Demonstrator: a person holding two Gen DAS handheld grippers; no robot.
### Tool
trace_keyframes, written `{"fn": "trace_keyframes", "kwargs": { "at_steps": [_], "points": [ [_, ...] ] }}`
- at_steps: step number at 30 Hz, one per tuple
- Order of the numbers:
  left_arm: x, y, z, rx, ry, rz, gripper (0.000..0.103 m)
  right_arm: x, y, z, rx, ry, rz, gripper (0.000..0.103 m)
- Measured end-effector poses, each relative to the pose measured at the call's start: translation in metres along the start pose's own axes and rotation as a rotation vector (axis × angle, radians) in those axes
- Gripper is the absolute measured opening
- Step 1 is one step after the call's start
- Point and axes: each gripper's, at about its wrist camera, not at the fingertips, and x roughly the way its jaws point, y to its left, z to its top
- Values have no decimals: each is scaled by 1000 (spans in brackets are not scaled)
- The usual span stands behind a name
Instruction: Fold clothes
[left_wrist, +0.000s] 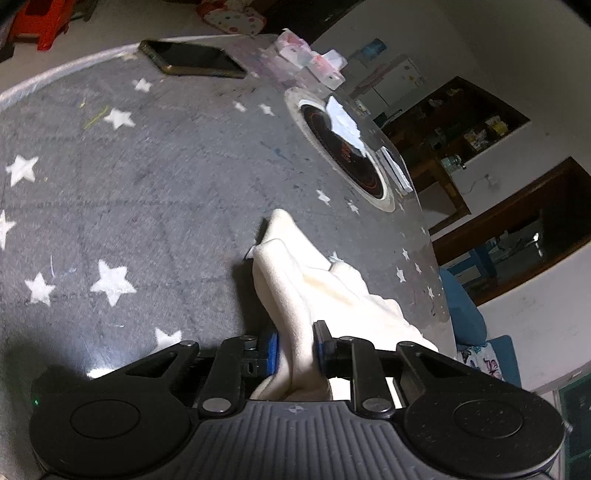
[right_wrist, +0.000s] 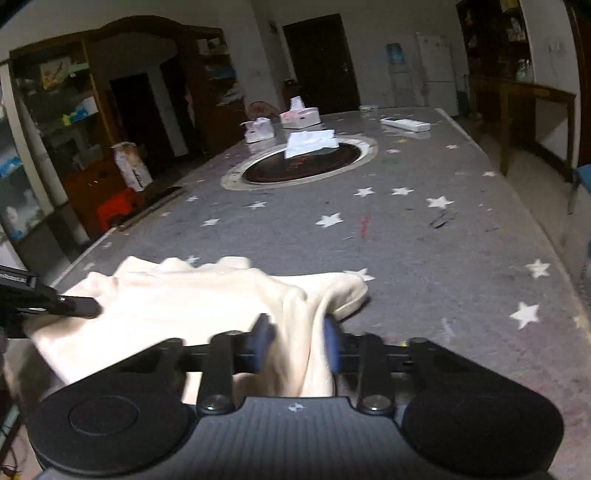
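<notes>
Bunching softly between the closed blue pads, the cream garment (right_wrist: 192, 299) is hanging limp and light from the left gripper (left_wrist: 295, 349) and right gripper (right_wrist: 297, 341), likely handling best pinched at its edges over the star-patterned table (right_wrist: 424, 236).

Cream garment (right_wrist: 192, 299); grey tablecloth (right_wrist: 424, 251), white stars; blue fingers (left_wrist: 272, 352).

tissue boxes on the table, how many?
2. One pink tissue box sits at the far end of the table; the other stands left of it, nearer the edge. More may be hidden outside the view.
</notes>
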Motion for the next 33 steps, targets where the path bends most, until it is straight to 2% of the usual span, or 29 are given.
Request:
{"fn": "trace_keyframes", "kwargs": {
  "at_steps": [2, 7, 13, 22, 33],
  "points": [
    [-2, -7, 1, 28, -4, -6, 19, -4, 4, 1, -19, -13, -11, 11],
    [-6, -24, 4, 98, -14, -20, 18, -21, 11, 8, -48, -58, -30, 10],
    [6, -55, 10, 166, 8, -73, 17, -47, 8, 28, -101, -110, -82, 10],
    [42, -116, 23, 246, 23, -142, 17, -75, -20, 69, -148, -189, -206, 10],
    [91, -183, 42, 315, 6, -164, 17, -79, -62, 105, -164, -241, -322, 10]
  ]
}}
